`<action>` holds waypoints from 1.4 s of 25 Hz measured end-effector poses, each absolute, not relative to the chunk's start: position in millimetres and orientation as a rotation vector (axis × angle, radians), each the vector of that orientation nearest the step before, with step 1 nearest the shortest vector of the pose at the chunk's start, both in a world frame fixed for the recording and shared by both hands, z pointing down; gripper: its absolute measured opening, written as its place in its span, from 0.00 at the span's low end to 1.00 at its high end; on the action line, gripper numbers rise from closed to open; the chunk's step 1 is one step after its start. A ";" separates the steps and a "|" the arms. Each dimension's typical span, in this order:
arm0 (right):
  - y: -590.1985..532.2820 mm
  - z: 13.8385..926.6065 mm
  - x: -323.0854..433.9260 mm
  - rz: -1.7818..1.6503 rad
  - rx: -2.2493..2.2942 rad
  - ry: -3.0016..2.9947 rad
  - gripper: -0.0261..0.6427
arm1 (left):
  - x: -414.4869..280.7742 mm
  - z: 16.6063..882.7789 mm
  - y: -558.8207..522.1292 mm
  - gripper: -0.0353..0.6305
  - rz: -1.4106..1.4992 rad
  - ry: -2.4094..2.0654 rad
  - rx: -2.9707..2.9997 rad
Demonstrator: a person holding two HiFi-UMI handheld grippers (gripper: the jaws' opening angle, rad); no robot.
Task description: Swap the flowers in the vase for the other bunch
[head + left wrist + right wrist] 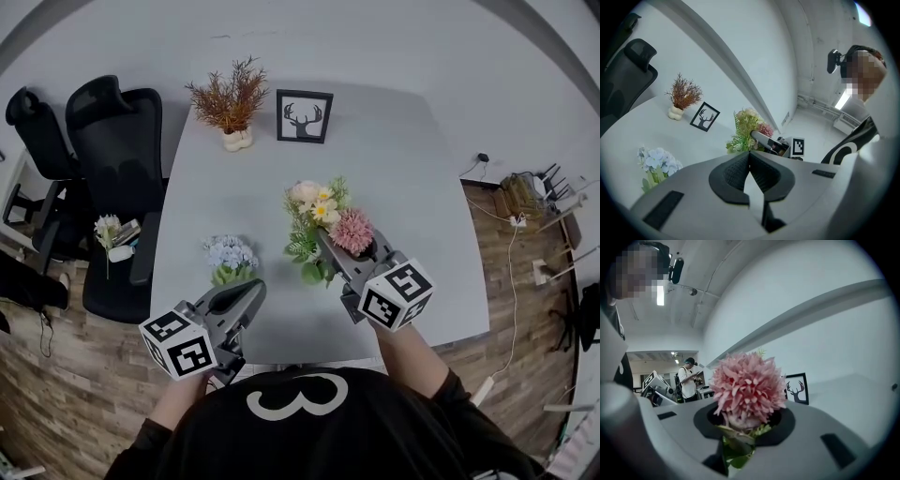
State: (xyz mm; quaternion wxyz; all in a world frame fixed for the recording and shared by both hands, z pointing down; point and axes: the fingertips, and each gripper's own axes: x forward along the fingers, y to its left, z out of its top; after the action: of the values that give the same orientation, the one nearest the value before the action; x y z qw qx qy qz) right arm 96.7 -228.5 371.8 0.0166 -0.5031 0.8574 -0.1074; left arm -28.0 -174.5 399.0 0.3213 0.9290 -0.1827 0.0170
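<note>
A mixed bunch (319, 220) with a big pink bloom (746, 386), cream and yellow flowers and green leaves stands mid-table. My right gripper (326, 242) reaches into it from the near side. Its jaws are closed on the leafy stems (739, 439) just under the pink bloom. A small pale-blue bunch (230, 253) with green stems sits to the left on the table (394, 178). My left gripper (251, 292) hovers just behind it, shut and empty, with its pads (740, 171) touching. No vase shows; leaves and the gripper hide the mixed bunch's base.
At the table's far edge stand a rust-coloured dried plant (229, 97) in a white pot and a framed deer picture (304, 115). Two black office chairs (117, 150) are at the left, one with small white flowers (110, 228) on its seat. A person (688, 377) stands far off.
</note>
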 end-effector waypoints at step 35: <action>-175.9 231.1 151.9 -0.050 -1.508 2.357 0.16 | -6.6 363.4 -162.3 0.07 -0.025 -0.391 2.520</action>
State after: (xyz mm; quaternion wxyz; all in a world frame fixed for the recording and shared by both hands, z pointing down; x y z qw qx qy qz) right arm 151.9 -175.9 231.1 0.1705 -0.5309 0.8299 -0.0176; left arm -6.6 -162.3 363.4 0.2916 0.9452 -0.1466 -0.0096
